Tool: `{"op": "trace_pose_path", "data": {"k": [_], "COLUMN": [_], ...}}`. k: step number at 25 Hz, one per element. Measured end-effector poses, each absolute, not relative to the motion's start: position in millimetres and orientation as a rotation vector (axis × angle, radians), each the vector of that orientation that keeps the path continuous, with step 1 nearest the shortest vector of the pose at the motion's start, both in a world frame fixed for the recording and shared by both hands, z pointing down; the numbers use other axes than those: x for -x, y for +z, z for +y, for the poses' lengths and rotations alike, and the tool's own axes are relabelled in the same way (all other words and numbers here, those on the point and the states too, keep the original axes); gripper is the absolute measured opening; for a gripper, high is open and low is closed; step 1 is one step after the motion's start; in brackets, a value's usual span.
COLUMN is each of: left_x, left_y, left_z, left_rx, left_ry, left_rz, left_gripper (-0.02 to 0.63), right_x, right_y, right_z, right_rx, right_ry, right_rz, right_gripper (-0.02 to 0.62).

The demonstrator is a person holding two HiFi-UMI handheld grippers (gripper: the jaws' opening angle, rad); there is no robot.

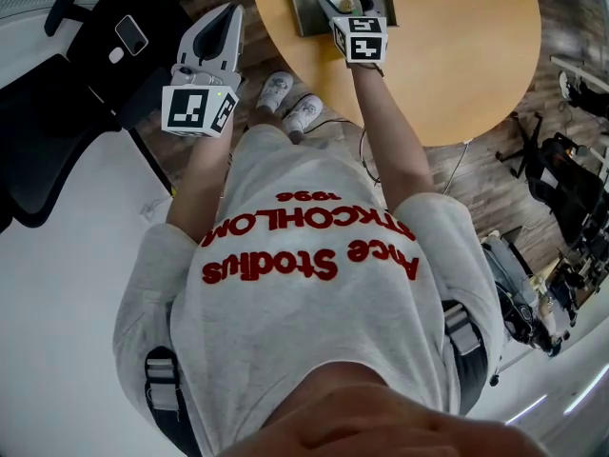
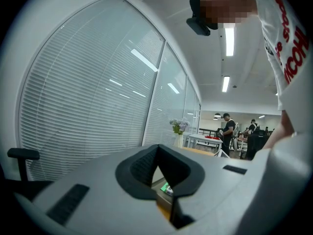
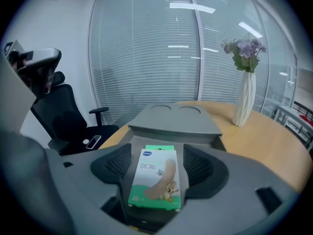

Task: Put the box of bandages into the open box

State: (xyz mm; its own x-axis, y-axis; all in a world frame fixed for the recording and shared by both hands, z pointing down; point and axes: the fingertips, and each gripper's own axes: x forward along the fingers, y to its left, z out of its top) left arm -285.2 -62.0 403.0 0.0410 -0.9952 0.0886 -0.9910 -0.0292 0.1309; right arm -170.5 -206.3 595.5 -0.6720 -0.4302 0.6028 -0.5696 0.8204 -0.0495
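Straddling the box of bandages (image 3: 155,180) down in the open box (image 1: 304,19), and the placing looks all but done.
My right hand-held gripper (image 1: 349,0) has its jaws apart, a sliver of gap on either side of the bandages, which lie flat on the open box's floor with the raised lid behind. Next, I reckon: lift straight up and back, clear of the walls. Bare bench (image 1: 457,55) lies to the right, and the vase (image 3: 244,97) stands well off. My left hand-held gripper (image 1: 217,31) hangs beyond the bench edge near the chair (image 1: 86,55), jaws closed and empty.
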Motion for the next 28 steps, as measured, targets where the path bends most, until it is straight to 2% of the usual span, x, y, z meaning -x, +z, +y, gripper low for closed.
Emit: {"op": "trace_pose_path", "data": {"k": [2, 3, 5, 6, 28], "left_x": [281.1, 279.2, 275.6, 274.0, 226.4], "left_y": [398.4, 395.7, 390.4, 388.1, 319.2], "left_z": [-62.2, -62.3, -62.6, -62.8, -57.2], "left_rx": [-2.157, -2.162, -2.172, -2.178, -2.357], "left_ry": [-0.044, -0.047, -0.050, -0.051, -0.032], "left_rz": [-2.076, -2.079, -2.083, -2.084, -2.110], "left_gripper": [0.006, 0.006, 0.006, 0.006, 0.006], "right_x": [164.9, 161.9, 154.6, 151.3, 54.4], "right_y": [584.5, 578.1, 562.6, 554.8, 347.5], "right_z": [-207.5, -208.4, -211.2, -212.1, -164.9], "right_rx": [-0.746, -0.760, -0.806, -0.825, -1.007], "right_ry": [0.308, 0.312, 0.301, 0.292, 0.207], "right_rz": [-2.446, -2.464, -2.502, -2.521, -3.008], "right_gripper": [0.337, 0.313, 0.086, 0.032, 0.011]}}
